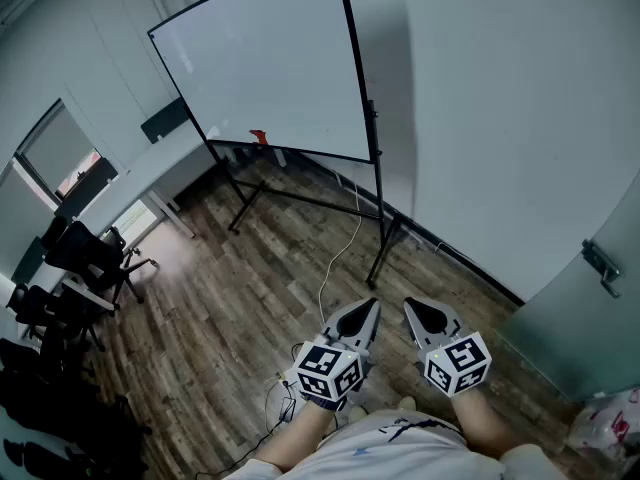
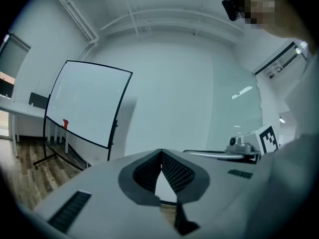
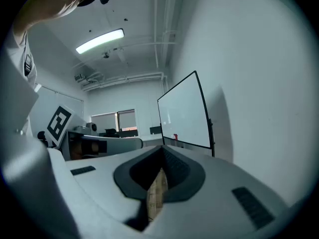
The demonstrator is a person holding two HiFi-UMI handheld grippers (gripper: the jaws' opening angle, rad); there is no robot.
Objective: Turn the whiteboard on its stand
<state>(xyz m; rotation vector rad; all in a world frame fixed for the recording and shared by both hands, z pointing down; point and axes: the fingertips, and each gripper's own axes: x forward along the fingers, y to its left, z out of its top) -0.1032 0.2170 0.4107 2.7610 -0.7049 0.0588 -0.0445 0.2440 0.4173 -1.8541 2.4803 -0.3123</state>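
Observation:
A large whiteboard (image 1: 270,63) with a black frame stands on a black stand (image 1: 300,203) against the wall, its face turned toward the room. A small red object (image 1: 258,136) sits on its lower rail. The whiteboard (image 2: 87,101) appears far off in the left gripper view, and the whiteboard (image 3: 183,113) also shows in the right gripper view. My left gripper (image 1: 373,304) and right gripper (image 1: 408,305) hang side by side near my body, well short of the stand. Both are shut with nothing between their tips.
A white cable (image 1: 340,253) runs over the wooden floor from the stand toward me. A long white desk (image 1: 140,173) and black office chairs (image 1: 95,258) fill the left side. A door with a handle (image 1: 600,263) is at the right.

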